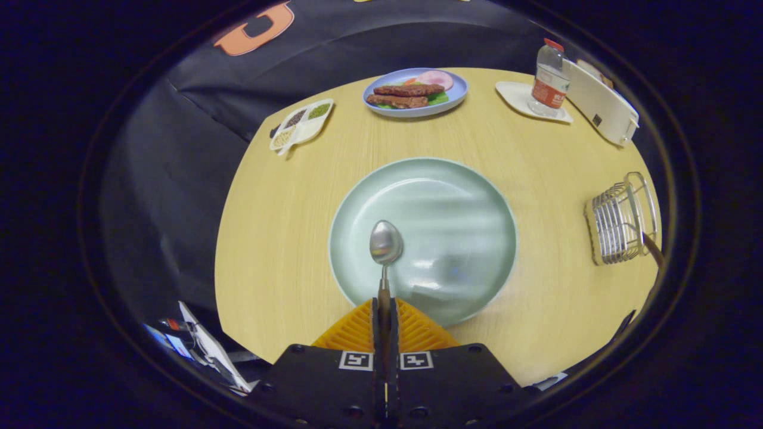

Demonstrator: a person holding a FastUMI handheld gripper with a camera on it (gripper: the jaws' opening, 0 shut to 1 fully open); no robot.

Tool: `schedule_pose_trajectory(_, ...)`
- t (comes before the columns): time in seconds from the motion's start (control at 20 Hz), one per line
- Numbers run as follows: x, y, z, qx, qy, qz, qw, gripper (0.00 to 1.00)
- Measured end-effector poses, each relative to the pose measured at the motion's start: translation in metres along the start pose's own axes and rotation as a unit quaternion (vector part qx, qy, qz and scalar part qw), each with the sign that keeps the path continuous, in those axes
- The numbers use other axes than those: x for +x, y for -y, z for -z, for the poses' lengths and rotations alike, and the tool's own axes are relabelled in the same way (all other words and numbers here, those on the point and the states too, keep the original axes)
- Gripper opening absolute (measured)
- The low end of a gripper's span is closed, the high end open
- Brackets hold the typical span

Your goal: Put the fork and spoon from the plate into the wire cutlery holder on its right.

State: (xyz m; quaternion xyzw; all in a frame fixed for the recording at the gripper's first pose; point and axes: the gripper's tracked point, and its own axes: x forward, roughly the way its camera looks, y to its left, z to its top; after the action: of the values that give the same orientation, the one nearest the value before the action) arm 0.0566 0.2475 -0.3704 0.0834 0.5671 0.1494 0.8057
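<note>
My gripper [384,310] is shut on the handle of a spoon [385,243]. The spoon points forward from between the fingers, and its metal bowl hangs over the pale green plate [453,196], which has nothing else on it. The wire cutlery holder [620,223] stands to the plate's right near the table's edge. A dark handle [653,249] sticks out of the holder; whether it is the fork I cannot tell.
At the table's far side stand a blue plate of food [415,91], a small divided dish of grains [301,124], a water bottle [549,77] on a white tray [518,95] and a white box [602,110]. Papers [208,351] lie below the near left edge.
</note>
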Motion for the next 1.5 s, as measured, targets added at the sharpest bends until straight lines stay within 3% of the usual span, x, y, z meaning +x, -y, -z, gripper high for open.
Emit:
schedule_pose_trajectory(0.6, -0.077, 0.058, -0.038, -0.030, 0.022, -0.024, 0.999, 0.01)
schedule_pose_trajectory(0.85, -0.064, 0.087, -0.031, -0.043, -0.015, 0.008, 0.999, 0.01)
schedule_pose_trajectory(1.0, -0.044, 0.103, -0.022, -0.081, -0.030, 0.032, 0.996, 0.01)
schedule_pose_trajectory(1.15, -0.030, 0.108, -0.005, -0.122, -0.064, 0.032, 0.990, 0.14)
schedule_pose_trajectory(1.2, -0.023, 0.112, -0.003, -0.141, -0.068, 0.038, 0.987, 0.25)
schedule_pose_trajectory(1.5, -0.004, 0.116, 0.009, -0.274, -0.075, 0.058, 0.957, 0.33)
